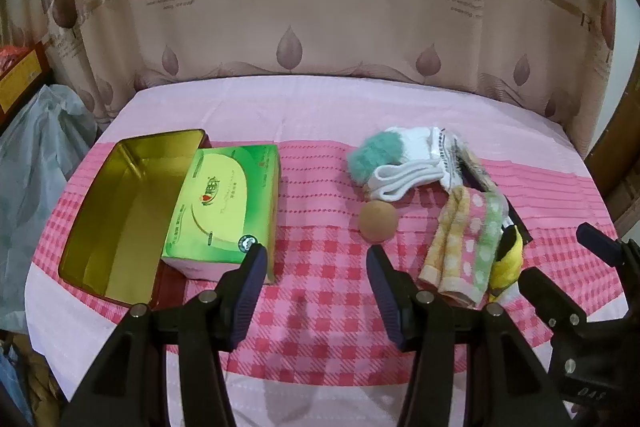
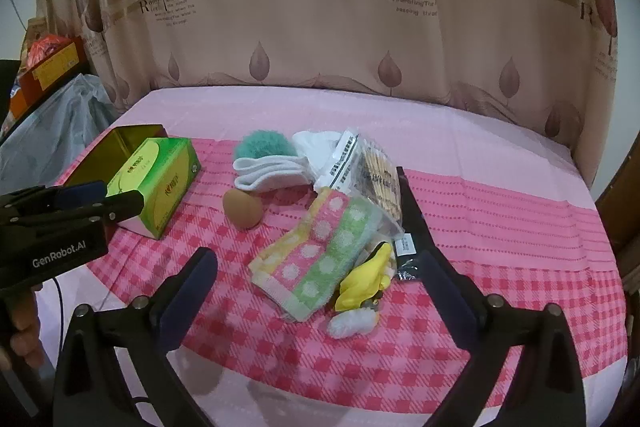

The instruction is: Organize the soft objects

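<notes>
At the left of the pink checked cloth (image 1: 320, 307) lies an open gold tin (image 1: 120, 211), touching a green tissue box (image 1: 224, 211). The left gripper (image 1: 316, 263) hovers spread and empty. Right of it sit a tan sponge ball (image 1: 378, 221), white socks (image 1: 404, 163), a dotted towel (image 2: 320, 255) and a yellow plush toy (image 2: 366, 281). The right gripper (image 2: 316, 267) hangs wide apart over the towel, grasping nothing.

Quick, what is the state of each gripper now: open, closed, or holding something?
Left gripper: open, holding nothing.
Right gripper: open wide, holding nothing; the towel lies beyond its fingers.
</notes>
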`<state>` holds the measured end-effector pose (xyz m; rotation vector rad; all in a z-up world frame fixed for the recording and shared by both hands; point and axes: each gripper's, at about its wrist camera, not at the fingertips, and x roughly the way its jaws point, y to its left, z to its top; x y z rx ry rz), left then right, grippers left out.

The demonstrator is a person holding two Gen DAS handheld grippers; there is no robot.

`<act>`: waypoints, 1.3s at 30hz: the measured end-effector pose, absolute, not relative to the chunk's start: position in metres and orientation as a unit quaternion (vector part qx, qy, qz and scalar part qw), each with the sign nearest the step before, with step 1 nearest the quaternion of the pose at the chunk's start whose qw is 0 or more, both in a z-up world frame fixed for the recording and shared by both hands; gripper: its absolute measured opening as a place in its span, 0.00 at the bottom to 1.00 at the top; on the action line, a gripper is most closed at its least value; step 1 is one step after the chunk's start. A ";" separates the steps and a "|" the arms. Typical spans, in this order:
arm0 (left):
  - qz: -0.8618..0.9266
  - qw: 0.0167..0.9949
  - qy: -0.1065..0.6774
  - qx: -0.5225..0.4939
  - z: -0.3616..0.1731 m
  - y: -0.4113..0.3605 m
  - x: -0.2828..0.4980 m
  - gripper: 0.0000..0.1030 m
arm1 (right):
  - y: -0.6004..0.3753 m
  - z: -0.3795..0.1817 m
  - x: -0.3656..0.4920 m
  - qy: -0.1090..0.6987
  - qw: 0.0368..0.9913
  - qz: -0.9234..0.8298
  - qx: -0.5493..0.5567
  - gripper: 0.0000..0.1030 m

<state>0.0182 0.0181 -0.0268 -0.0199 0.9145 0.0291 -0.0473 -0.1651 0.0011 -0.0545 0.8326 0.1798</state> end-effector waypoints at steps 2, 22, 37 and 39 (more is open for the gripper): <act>0.017 0.896 0.443 -0.010 -0.028 0.020 0.019 0.51 | -0.165 0.000 -0.046 0.405 0.909 0.092 -0.022 0.91; 0.023 0.894 0.448 -0.012 -0.030 0.027 0.023 0.51 | -0.157 -0.008 -0.041 0.421 0.901 0.107 -0.014 0.77; 0.027 0.890 0.454 -0.015 -0.031 0.030 0.025 0.51 | -0.155 -0.011 -0.042 0.428 0.897 0.108 -0.014 0.73; 0.027 0.890 0.455 -0.015 -0.031 0.030 0.025 0.51 | -0.155 -0.012 -0.042 0.428 0.897 0.108 -0.016 0.73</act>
